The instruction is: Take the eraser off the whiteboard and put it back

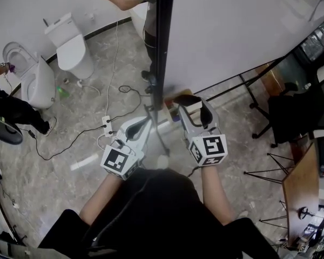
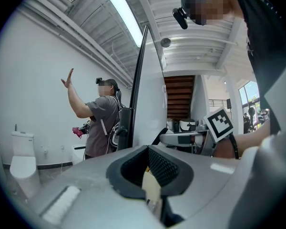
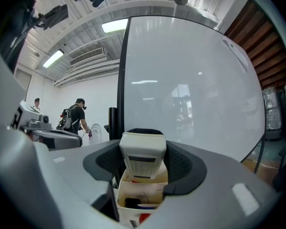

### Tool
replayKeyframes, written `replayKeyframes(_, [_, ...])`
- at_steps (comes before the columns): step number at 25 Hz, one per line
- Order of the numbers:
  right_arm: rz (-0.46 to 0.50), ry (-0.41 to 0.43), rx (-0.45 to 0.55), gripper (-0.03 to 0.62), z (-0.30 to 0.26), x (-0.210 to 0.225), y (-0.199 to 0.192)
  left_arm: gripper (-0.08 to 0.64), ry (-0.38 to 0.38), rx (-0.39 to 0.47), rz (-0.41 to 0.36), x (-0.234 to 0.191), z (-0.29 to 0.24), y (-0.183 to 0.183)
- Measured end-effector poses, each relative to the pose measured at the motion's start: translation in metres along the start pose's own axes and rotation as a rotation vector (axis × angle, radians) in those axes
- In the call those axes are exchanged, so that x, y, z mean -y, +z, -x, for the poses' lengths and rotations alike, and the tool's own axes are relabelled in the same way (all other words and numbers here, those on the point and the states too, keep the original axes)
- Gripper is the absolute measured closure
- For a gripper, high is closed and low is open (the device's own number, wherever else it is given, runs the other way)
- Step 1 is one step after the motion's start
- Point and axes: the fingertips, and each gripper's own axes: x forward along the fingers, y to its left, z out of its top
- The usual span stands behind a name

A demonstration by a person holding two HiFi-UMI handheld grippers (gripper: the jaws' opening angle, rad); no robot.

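While the right tool (image 1: 193,104) grips the eraser (image 3: 143,155), the left tool (image 2: 148,152) hangs beside it with its jaws together.
The eraser is just before the whiteboard (image 3: 190,89), near its black frame post (image 3: 122,80) and above a cream box (image 3: 142,190) of markers. Its white back faces the tool and its dark felt faces the board; its long axis I cannot judge. The label on its back is unreadable. Cables and two white toilets (image 1: 70,45) are on the grey marbled floor (image 1: 70,139).

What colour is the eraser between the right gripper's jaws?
The eraser is white; clearest in the right gripper view.
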Motion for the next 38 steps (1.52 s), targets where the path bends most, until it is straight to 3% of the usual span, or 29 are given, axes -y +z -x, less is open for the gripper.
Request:
replayKeyframes(4, [0.005,-0.033,0.020,0.321,0.012,0.000,0.009,0.554,-0.015,0.019,0.043,0.003,0.000,0.010])
replayKeyframes(10, [0.019,-0.105,0.045,0.321,0.032,-0.004,0.024,0.554,-0.089,0.005,-0.005,0.001,0.006,0.009])
replayKeyframes(17, [0.038,-0.174,0.082,0.321,0.058,-0.018,0.044,0.554,-0.137,0.015,0.005,-0.005,0.014,0.020])
replayKeyframes(31, [0.042,-0.293,0.146,0.321,0.114,-0.050,0.070,0.555,-0.192,-0.001,0.003,-0.017,0.036,0.031])
replayKeyframes(38, [0.044,-0.315,0.166,0.321,0.121,-0.063,0.076,0.555,-0.221,0.012,-0.021,-0.020,0.041,0.036])
